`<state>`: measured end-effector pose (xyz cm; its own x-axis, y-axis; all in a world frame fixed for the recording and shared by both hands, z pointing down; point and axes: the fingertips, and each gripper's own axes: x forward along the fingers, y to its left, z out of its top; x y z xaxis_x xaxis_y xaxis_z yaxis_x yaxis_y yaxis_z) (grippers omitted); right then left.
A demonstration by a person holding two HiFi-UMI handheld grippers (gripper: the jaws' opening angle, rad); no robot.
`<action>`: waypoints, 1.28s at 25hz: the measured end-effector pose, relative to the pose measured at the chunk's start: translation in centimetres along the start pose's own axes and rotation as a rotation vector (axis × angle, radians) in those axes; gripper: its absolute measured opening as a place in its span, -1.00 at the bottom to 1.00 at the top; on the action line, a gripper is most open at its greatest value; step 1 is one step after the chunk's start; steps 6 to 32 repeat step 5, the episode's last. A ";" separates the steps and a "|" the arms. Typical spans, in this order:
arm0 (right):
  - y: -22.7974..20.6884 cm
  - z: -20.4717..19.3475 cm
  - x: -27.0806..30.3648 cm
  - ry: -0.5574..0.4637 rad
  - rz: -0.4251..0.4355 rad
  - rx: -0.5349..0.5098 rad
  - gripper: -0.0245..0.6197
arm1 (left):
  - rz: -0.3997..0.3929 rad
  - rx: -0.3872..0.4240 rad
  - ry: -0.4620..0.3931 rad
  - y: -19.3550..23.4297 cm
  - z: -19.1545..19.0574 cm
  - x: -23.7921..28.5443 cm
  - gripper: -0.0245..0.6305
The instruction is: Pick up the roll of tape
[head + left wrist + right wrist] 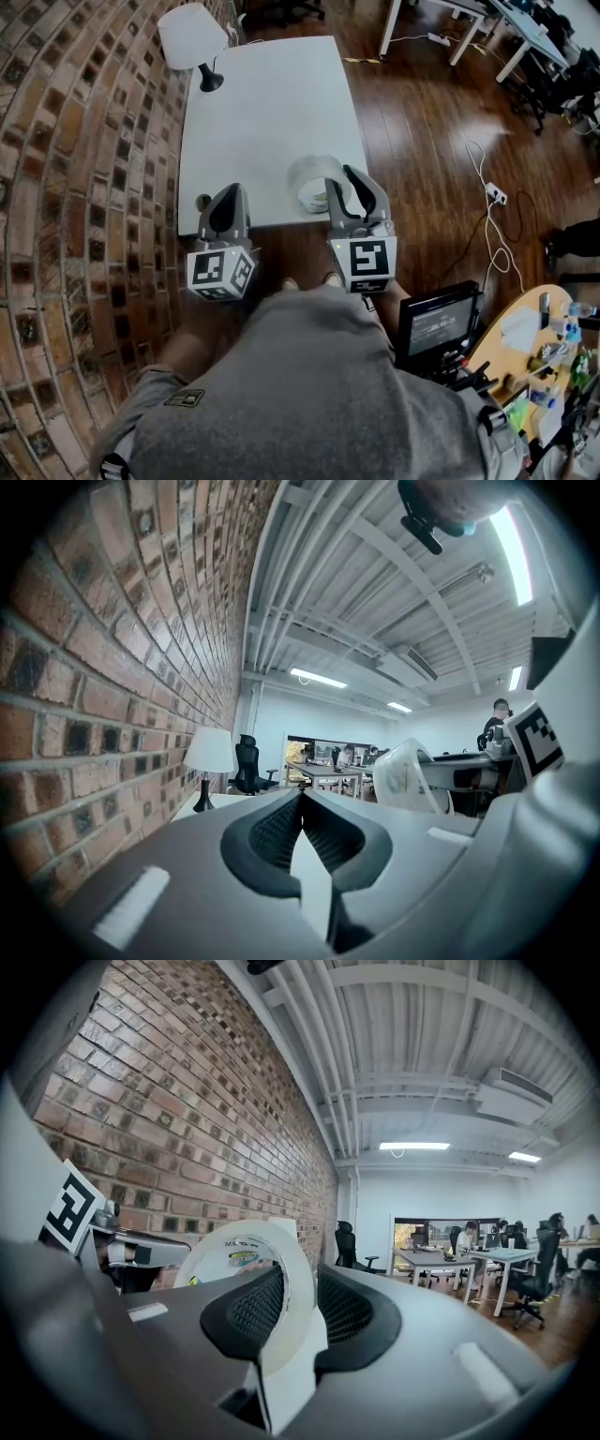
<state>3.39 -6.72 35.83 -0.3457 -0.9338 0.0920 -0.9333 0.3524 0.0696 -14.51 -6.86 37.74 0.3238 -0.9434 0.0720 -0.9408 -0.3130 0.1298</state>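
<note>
The roll of clear tape (312, 182) stands on edge between the jaws of my right gripper (348, 190), over the front edge of the white table (262, 112). In the right gripper view the ribbed pads press on both sides of the tape (246, 1262), so my right gripper (298, 1279) is shut on it. My left gripper (228, 195) hovers level at the table's front left, shut and empty. In the left gripper view its pads meet at my left gripper (301, 795), and the tape (405, 774) shows off to the right.
A white table lamp (192, 37) stands at the table's far left corner. A brick wall (84, 187) runs along the left. A power strip with cables (495, 195) lies on the wooden floor at the right, and a small screen (439, 323) sits by my right hip.
</note>
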 end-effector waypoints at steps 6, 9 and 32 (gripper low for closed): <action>0.2 0.3 0.1 -0.004 -0.001 0.002 -0.56 | 0.002 0.000 0.003 0.3 0.1 0.1 -0.92; 0.2 0.3 0.1 -0.004 -0.001 0.002 -0.56 | 0.002 0.000 0.003 0.3 0.1 0.1 -0.92; 0.2 0.3 0.1 -0.004 -0.001 0.002 -0.56 | 0.002 0.000 0.003 0.3 0.1 0.1 -0.92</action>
